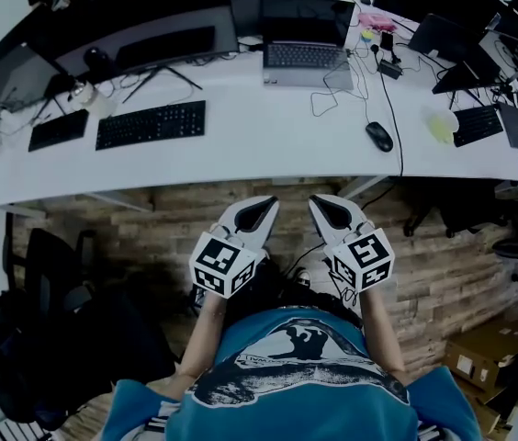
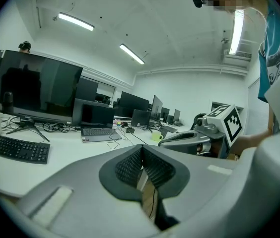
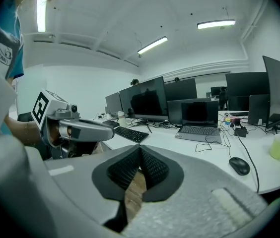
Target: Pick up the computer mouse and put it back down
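We read no text, brand or number anywhere. The marker cube (image 1: 225, 263) on the left gripper (image 1: 266, 203) and the one on the right gripper (image 1: 320, 202) show only black-and-white squares. The shirt (image 1: 296, 356) print is illegible to us.

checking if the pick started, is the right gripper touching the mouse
Apart. The head view shows the right gripper short of the desk edge, with bare desktop between it and the mouse.

Your white tabletop (image 1: 268, 145) carries a black oval computer mouse (image 1: 379, 136) at two o'clock, an open grey laptop (image 1: 306, 58) at twelve, a black keyboard (image 1: 151, 123) at ten.
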Action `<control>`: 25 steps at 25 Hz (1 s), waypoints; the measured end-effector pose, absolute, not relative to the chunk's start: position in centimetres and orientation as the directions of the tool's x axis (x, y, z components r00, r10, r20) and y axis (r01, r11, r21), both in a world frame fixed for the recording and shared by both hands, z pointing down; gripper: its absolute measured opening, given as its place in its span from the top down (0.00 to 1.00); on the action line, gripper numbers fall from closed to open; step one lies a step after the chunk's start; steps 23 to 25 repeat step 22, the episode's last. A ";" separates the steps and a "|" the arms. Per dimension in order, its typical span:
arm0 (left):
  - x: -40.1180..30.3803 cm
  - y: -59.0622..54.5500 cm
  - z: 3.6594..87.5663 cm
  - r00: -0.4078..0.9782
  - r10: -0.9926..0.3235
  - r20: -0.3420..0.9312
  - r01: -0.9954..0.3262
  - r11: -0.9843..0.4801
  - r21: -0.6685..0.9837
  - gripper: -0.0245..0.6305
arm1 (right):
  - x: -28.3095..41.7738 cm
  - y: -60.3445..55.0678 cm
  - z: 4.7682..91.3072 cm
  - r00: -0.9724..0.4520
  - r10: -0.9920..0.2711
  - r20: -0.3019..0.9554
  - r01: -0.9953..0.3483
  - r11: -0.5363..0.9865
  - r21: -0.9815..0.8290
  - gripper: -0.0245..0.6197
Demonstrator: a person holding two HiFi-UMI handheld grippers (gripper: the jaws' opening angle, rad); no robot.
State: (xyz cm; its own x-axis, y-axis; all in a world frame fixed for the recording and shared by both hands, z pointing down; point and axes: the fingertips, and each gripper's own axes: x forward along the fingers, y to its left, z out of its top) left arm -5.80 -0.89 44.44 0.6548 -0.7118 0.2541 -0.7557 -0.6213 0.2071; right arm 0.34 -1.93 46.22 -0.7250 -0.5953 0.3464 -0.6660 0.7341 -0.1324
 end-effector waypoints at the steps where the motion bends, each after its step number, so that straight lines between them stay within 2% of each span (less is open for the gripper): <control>1: -5.6 -0.8 44.4 0.653 -0.712 0.256 -0.757 -0.620 0.206 0.93 | 0.6 -1.9 46.2 -0.726 -0.595 0.345 -0.665 0.734 -0.135 0.96; 25: -2.5 1.2 44.3 0.646 -0.708 0.286 -0.761 -0.625 0.173 0.93 | 3.3 -0.9 45.6 -0.741 -0.600 0.302 -0.659 0.736 -0.155 0.96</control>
